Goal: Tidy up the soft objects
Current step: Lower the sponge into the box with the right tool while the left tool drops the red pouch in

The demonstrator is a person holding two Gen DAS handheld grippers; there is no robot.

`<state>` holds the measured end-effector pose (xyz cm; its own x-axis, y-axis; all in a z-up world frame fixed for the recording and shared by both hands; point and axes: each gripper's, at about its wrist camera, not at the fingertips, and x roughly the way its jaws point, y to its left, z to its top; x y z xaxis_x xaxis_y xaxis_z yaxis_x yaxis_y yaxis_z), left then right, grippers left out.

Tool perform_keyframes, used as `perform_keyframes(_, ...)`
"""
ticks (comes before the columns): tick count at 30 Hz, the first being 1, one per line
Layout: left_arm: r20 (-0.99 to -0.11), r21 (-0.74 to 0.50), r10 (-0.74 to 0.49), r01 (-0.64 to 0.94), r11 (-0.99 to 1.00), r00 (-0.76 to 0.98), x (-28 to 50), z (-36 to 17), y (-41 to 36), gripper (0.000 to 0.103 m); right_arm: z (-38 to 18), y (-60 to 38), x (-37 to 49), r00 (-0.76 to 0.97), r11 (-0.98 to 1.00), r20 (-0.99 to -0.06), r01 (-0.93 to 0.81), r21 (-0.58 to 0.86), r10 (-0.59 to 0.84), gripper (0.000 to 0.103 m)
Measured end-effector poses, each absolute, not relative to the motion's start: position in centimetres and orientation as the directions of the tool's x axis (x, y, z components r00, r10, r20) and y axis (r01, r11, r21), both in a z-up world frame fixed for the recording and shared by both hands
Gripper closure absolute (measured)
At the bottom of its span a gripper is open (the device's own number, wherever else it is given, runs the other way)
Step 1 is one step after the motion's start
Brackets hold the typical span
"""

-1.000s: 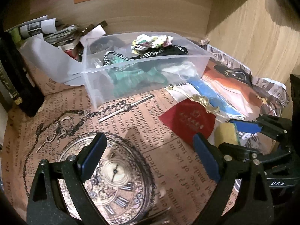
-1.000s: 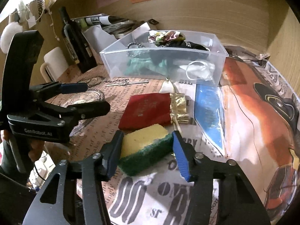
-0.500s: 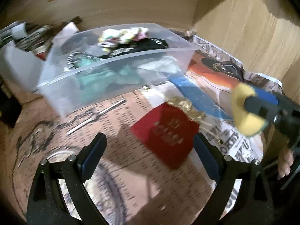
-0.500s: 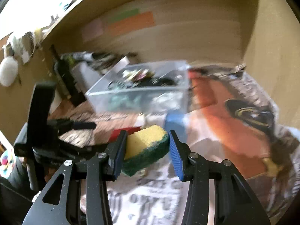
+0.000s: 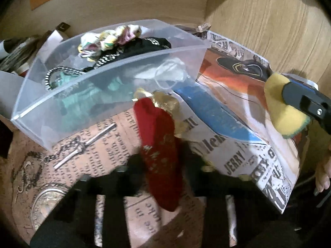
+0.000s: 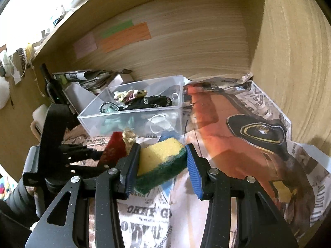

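Note:
A red pouch [image 5: 159, 144] with a gold top stands on edge between the fingers of my left gripper [image 5: 163, 165]. The jaws are closing and the pads pinch it. In the right wrist view the left gripper [image 6: 97, 157] holds the pouch [image 6: 113, 150] just in front of the clear plastic bin [image 6: 132, 122]. My right gripper [image 6: 163, 165] is shut on a yellow and green sponge [image 6: 161, 161], held above the paper. The left wrist view shows that sponge [image 5: 285, 111] at the right. The bin [image 5: 103, 95] holds a scrunchie, black cloth and teal cloth.
Newspaper-print paper [image 6: 258, 144] covers the surface. Wooden walls [image 6: 206, 41] close the back and right side. A dark bottle [image 6: 51, 86] and a pile of papers [image 6: 86, 78] stand left of the bin. A person's fingers [image 5: 322, 175] show at the right edge.
My left gripper moved in over the red pouch and closed on it; the pouch, flat before, now stands on edge. My right gripper rose with the sponge off the paper.

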<state>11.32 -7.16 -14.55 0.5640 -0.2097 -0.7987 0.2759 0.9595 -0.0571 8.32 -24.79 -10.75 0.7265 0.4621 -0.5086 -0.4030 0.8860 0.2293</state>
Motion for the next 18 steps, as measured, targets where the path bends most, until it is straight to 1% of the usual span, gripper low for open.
perform_keyframes(1,-0.797,-0.080,-0.228,0.277,0.958,0.559,11.2,-14.3,-6.6,0.085,-10.7,-24.6,8.4,0.728,0.885,-0.506,-0.405,0.229,0.463,0.062)
perform_keyframes(2,-0.792,-0.092,-0.236,0.271,0.958,0.564,11.0,-14.0,-6.2,0.085,-10.6,-24.5,8.6,0.727,0.883,-0.503,-0.409,0.230,0.468,0.062)
perform_keyframes(5,-0.764,-0.074,-0.220,0.255,0.964,0.607,10.3,-12.7,-5.5,0.085,-10.1,-24.2,8.9,0.732,0.879,-0.489,-0.420,0.225,0.475,0.062)
perform_keyframes(12,-0.670,-0.079,-0.212,0.216,0.973,0.711,8.9,-8.3,-3.0,0.085,-8.0,-22.9,10.3,0.757,0.875,-0.441,-0.442,0.198,0.482,0.062)
perform_keyframes(18,-0.598,-0.081,-0.183,0.168,0.982,0.780,9.7,-5.0,-0.6,0.085,-6.4,-21.7,12.3,0.777,0.876,-0.408,-0.454,0.164,0.479,0.062)
